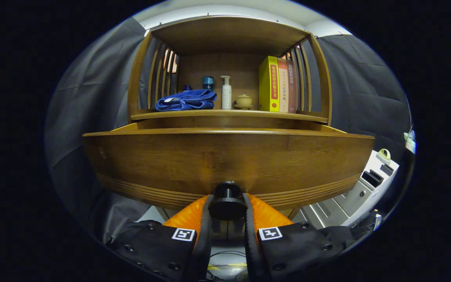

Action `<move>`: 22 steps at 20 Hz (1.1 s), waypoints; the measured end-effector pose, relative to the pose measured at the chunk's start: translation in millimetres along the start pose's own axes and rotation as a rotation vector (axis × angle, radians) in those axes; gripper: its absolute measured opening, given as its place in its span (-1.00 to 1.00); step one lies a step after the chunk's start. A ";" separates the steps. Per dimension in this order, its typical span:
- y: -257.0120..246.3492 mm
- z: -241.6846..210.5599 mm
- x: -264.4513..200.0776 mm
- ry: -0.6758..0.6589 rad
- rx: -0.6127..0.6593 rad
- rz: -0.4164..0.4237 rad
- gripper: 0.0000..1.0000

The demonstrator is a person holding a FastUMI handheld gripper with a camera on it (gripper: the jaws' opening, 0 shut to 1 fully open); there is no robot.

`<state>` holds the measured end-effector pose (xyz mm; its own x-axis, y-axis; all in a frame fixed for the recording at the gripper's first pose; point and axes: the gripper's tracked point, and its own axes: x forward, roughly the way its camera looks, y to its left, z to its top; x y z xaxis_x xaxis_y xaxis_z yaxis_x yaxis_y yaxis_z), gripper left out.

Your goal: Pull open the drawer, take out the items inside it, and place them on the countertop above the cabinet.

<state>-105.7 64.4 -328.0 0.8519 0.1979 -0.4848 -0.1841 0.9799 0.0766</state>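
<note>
Jaws pinching the dark round knob of the wooden drawer, one finger pressed on each side.

Drawer front stands pulled out from the cabinet; its inside is hidden. On the table above, left to right: folded blue towel, dark jar, white pump bottle, small lidded cup, upright books.

Dim, warm light; sharp centre, strong fisheye bending toward the edges.
</note>
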 end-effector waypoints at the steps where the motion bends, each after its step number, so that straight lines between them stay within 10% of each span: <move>1: -1.0 1.3 -2.3 -0.006 0.000 -0.001 -0.05; 7: -1.7 15.8 -5.5 -0.051 -0.021 0.000 0.09; 10: -0.1 23.4 -9.5 -0.080 -0.019 0.005 0.76; 22: -34.7 154.8 -50.5 -0.411 0.026 -0.074 0.90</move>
<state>-66.5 24.1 -171.3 0.9882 0.1146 -0.1019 -0.1068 0.9911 0.0790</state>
